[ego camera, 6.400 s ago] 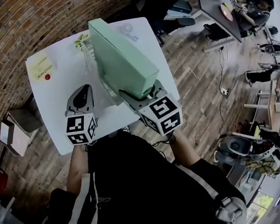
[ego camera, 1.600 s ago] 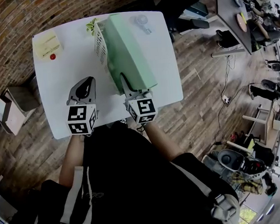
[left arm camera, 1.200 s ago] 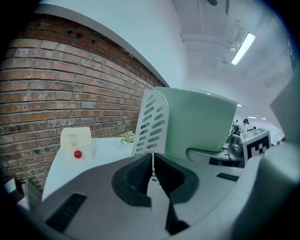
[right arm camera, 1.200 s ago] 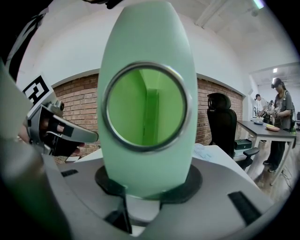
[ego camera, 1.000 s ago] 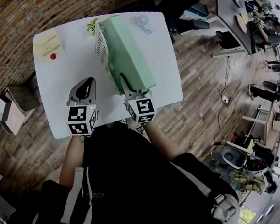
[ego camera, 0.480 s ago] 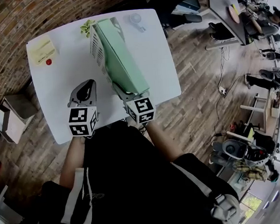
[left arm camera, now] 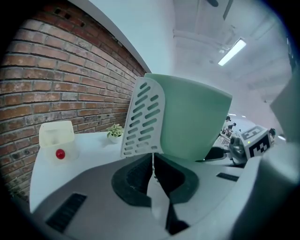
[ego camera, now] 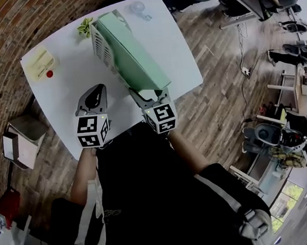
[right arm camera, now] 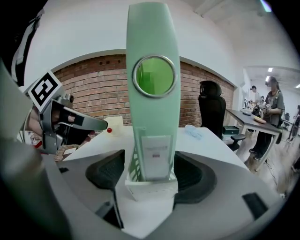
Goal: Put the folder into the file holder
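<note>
A tall pale green folder (ego camera: 131, 54) stands upright in the white slotted file holder (ego camera: 100, 44) on the white table (ego camera: 65, 95). My right gripper (ego camera: 149, 94) sits at the folder's near end. In the right gripper view its jaws have just been opening and now stand wide on either side of the folder's spine (right arm camera: 153, 93), with the pads off it. The holder's front lip (right arm camera: 150, 185) lies between them. My left gripper (ego camera: 98, 89) hovers over the table left of the holder, shut with nothing in it. Its view shows the holder's wall (left arm camera: 143, 119) and the folder (left arm camera: 194, 122) ahead.
A pale yellow box (ego camera: 39, 62) with a red knob sits at the table's far left, and a small potted plant (ego camera: 85, 26) stands behind the holder. A clear object (ego camera: 137, 7) lies at the far edge. A brick wall runs left; office chairs and people are far right.
The right gripper's jaws have spread off the folder's spine and it has drawn back a little toward the person. The folder stays standing in the holder. The left gripper has kept its place.
</note>
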Demonstrator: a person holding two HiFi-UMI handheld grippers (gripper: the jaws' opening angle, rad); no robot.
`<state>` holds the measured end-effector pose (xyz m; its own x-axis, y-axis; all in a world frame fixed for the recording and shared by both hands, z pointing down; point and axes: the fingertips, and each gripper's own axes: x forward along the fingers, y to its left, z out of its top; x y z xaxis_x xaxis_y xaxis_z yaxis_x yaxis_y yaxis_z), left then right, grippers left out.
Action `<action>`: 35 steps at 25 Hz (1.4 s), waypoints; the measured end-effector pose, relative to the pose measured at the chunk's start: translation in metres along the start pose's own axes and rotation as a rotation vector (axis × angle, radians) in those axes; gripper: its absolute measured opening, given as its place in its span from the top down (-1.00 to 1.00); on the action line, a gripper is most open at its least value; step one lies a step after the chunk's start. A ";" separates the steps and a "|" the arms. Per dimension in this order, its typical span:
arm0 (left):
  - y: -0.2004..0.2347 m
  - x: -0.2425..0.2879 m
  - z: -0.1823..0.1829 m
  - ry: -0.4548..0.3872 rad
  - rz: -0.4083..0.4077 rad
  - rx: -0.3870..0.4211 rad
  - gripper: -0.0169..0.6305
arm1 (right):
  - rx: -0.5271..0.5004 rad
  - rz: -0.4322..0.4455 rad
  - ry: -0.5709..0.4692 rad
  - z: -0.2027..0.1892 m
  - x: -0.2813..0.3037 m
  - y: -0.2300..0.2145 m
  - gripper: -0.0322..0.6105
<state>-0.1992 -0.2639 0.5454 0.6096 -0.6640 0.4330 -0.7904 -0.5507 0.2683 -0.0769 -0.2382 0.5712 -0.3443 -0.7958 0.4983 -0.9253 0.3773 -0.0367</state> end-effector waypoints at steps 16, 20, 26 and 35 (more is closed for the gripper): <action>-0.084 -0.027 -0.053 0.018 0.063 0.009 0.85 | 0.035 0.060 0.002 -0.059 -0.080 -0.015 -0.13; -0.123 -0.038 -0.060 -0.002 0.076 0.019 0.85 | 0.037 0.075 -0.012 -0.074 -0.113 -0.023 -0.06; -0.177 -0.059 -0.089 -0.004 0.112 0.023 0.85 | -0.028 0.098 -0.008 -0.100 -0.157 -0.027 0.87; -0.214 -0.111 -0.125 0.024 0.202 0.013 0.85 | -0.022 0.163 -0.012 -0.125 -0.187 -0.001 0.87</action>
<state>-0.1048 -0.0089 0.5478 0.4373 -0.7491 0.4976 -0.8953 -0.4146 0.1627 0.0078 -0.0306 0.5866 -0.4919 -0.7283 0.4771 -0.8532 0.5125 -0.0973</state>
